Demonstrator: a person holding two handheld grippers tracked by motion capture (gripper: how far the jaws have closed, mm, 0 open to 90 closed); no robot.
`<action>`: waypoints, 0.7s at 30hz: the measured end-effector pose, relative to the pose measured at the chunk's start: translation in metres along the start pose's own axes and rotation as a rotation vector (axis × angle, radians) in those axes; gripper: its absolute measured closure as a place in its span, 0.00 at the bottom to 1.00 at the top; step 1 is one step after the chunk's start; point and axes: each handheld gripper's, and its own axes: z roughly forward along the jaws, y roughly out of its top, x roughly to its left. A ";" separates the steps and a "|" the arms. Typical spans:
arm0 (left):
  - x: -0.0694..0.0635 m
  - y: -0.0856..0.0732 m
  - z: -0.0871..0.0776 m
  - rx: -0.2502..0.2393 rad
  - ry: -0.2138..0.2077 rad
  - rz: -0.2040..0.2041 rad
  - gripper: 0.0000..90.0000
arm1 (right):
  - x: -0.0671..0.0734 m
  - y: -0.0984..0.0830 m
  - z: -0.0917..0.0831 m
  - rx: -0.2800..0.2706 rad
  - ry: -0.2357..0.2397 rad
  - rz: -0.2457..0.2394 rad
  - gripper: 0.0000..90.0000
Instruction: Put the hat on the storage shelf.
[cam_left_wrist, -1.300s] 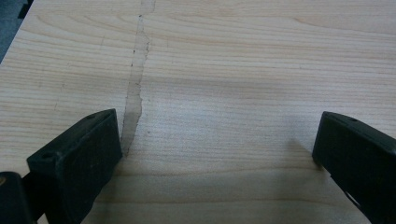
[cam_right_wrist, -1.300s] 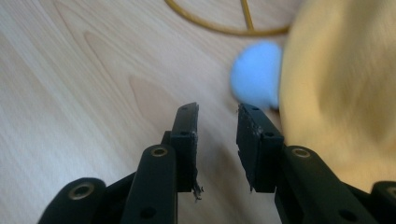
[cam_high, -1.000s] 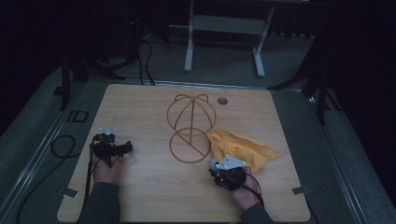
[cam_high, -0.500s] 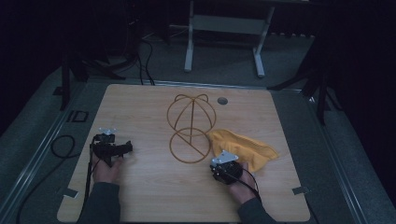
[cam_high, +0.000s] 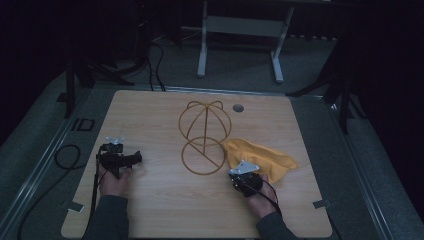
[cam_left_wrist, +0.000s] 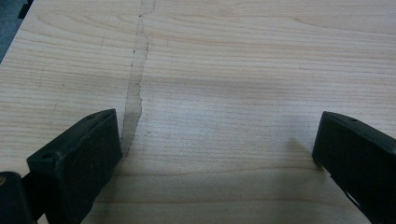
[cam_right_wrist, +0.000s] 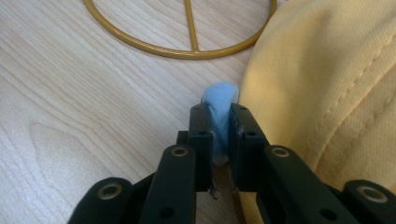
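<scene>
The right gripper (cam_right_wrist: 219, 135) has its jaws pinched tight on a light blue bit of fabric (cam_right_wrist: 220, 100) right at the edge of the yellow cap (cam_right_wrist: 327, 93), which lies just beside the wire stand (cam_high: 205, 137). I'd guess the cap goes on the stand, so lift slow and keep that pinch firm or the edge slips out. The left gripper (cam_left_wrist: 215, 149) sits with jaws wide apart over bare table (cam_left_wrist: 210, 56), well away from the stand.

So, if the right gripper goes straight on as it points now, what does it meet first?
Probably the wire stand's ring, lying just ahead of the right gripper. The jaws are shut on a blue piece, and the yellow cap lies alongside.
</scene>
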 end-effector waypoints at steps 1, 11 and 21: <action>0.000 0.000 0.000 0.000 0.000 0.000 0.02 | 0.000 0.000 0.000 0.000 0.000 0.000 0.91; 0.000 0.000 0.000 0.000 0.000 0.000 0.01 | -0.008 0.003 -0.021 -0.018 0.010 -0.011 0.92; 0.000 0.000 0.000 0.000 0.000 0.000 0.01 | -0.025 0.010 -0.040 -0.023 0.054 0.002 0.92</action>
